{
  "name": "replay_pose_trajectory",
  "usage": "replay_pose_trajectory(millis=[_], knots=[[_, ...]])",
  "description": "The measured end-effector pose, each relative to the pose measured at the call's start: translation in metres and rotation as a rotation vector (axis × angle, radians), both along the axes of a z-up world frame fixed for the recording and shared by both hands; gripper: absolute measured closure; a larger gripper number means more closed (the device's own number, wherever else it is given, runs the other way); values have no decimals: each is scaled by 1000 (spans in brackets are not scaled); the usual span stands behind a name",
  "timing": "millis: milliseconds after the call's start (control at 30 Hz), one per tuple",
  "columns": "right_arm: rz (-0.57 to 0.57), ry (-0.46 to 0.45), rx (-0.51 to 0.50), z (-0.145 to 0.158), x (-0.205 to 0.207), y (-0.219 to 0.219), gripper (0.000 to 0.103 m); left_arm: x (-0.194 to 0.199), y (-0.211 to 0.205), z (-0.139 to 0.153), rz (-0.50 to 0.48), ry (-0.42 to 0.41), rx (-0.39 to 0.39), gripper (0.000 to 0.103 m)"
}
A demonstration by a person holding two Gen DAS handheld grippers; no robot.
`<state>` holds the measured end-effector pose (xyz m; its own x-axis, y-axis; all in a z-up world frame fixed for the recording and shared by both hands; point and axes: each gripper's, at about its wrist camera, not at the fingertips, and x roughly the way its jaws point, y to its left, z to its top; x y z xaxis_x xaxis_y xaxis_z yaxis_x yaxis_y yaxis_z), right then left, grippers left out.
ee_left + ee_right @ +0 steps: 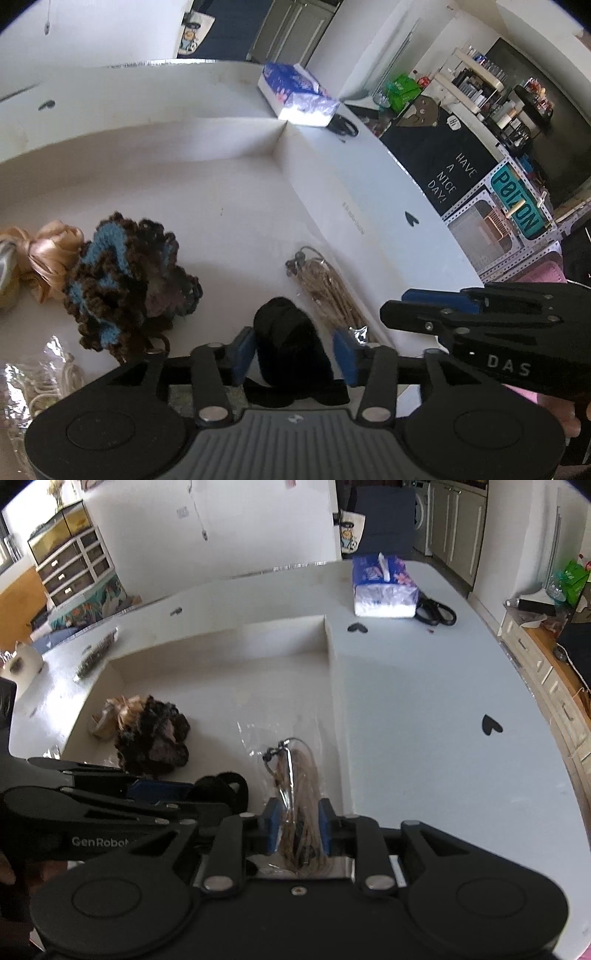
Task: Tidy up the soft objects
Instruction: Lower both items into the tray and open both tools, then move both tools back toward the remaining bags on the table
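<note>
A white shallow tray (221, 140) (221, 642) is set into the table. On its floor lie a brown-and-blue crocheted scrunchie (122, 280) (151, 738) and, beside it, a blond satin scrunchie (48, 254) (118, 709). A black soft band (288, 332) (221, 784) rests on the tray floor between the pads of my left gripper (293, 354) (207, 797); the jaws stand open, with a gap on the right. A clear bag of tan cord (325, 284) (295, 771) lies along the tray's right wall. My right gripper (299, 827) (395, 304) straddles its near end, jaws narrowly open.
A blue tissue pack (384, 587) (295, 96) and black scissors (436, 613) sit on the table (424, 701) beyond the tray. Black heart stickers (491, 725) mark the tabletop. Another clear bag of cord (37, 376) lies at the tray's near left. Shelves and cabinets stand beyond the table's right edge.
</note>
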<state>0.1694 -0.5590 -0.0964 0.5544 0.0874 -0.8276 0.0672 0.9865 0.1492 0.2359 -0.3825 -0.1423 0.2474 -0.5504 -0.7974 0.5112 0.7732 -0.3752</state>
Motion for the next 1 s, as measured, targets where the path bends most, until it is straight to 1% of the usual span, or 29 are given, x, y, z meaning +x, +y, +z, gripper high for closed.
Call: replay_pose_trajectory(millis=[67,167,233,300,367,433,500,567,633,667,700,800,1000], knots=[[-5,-17,1,5,-4,0,71,-2,3,6,3,-16,-4,46],[-17,-37,-2,11,-10,0,59,-6,6,13,7,-39,-7,39],[-24,-45,-12,14,-14,0,56,-8,8,17,12,-51,-10,31],[-34,-52,-14,16,-18,0,50,-12,11,21,18,-65,-10,24],[-45,-59,-18,17,-22,-1,46,-15,14,25,23,-78,-10,23],[-54,-66,-19,19,-26,-2,43,-19,18,28,25,-87,-9,17],[-60,-75,-18,20,-31,-2,36,-23,22,30,33,-95,-6,14],[-64,-85,-18,21,-35,-2,33,-26,26,33,45,-104,-2,11],[-66,-93,-22,22,-39,-1,27,-30,30,35,60,-112,3,4],[-65,-99,-25,23,-42,0,22,-31,32,37,68,-119,4,4],[-65,-104,-27,24,-44,0,19,-33,34,39,74,-124,5,3],[-68,-117,-31,26,-49,1,15,-37,39,43,83,-142,9,0],[-81,-151,-41,29,-60,3,6,-46,48,49,97,-172,14,0]])
